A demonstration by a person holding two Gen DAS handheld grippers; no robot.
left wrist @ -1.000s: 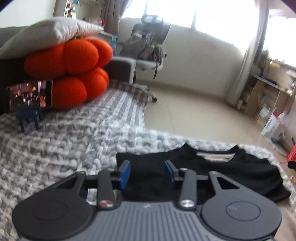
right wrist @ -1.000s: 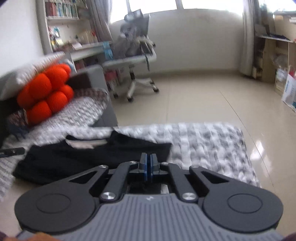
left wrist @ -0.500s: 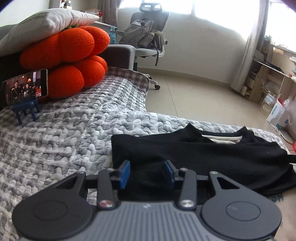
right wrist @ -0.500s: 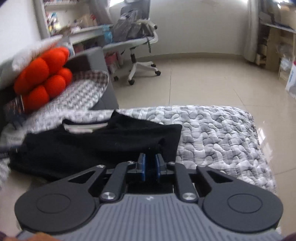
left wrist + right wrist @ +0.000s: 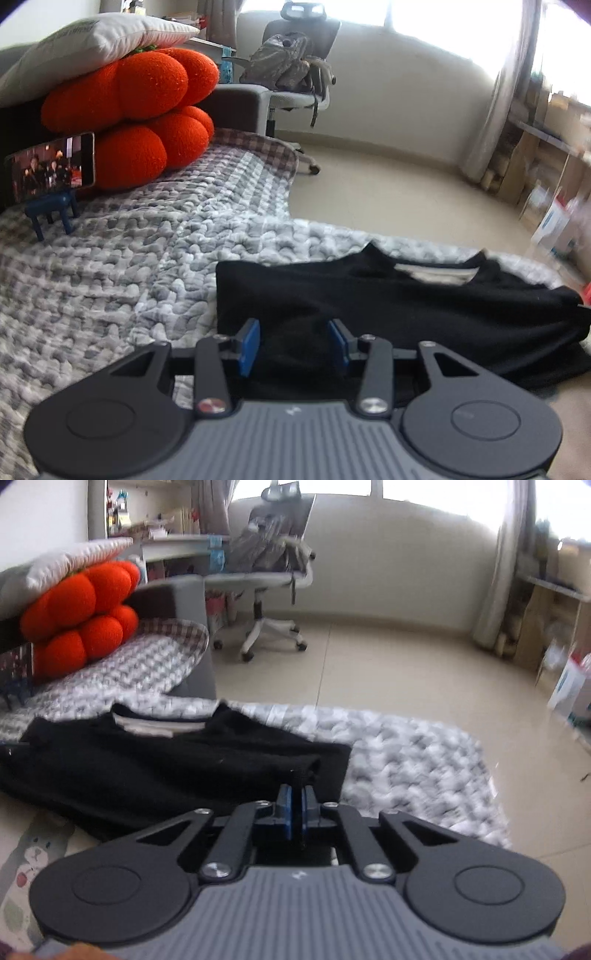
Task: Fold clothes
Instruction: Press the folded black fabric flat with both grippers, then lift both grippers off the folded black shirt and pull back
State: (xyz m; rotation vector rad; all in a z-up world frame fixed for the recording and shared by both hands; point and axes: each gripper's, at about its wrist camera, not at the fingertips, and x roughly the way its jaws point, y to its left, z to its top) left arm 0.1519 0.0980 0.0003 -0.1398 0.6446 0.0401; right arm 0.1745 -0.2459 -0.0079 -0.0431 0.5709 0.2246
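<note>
Just beyond hand-held gripper (image 5: 293, 341), black shirt (image 5: 388, 306).

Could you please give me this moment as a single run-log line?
stage: gripping for fold | black shirt: flat on grey quilt | left gripper: open over near edge | right gripper: shut at the shirt's corner, hold unclear

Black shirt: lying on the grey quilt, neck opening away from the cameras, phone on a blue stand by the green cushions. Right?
Not quite. The cushions are orange, not green, as the left wrist view shows. The rest holds: the black shirt lies on the grey quilt, neck opening on the far side, and the phone sits on its blue stand beside them.
</note>
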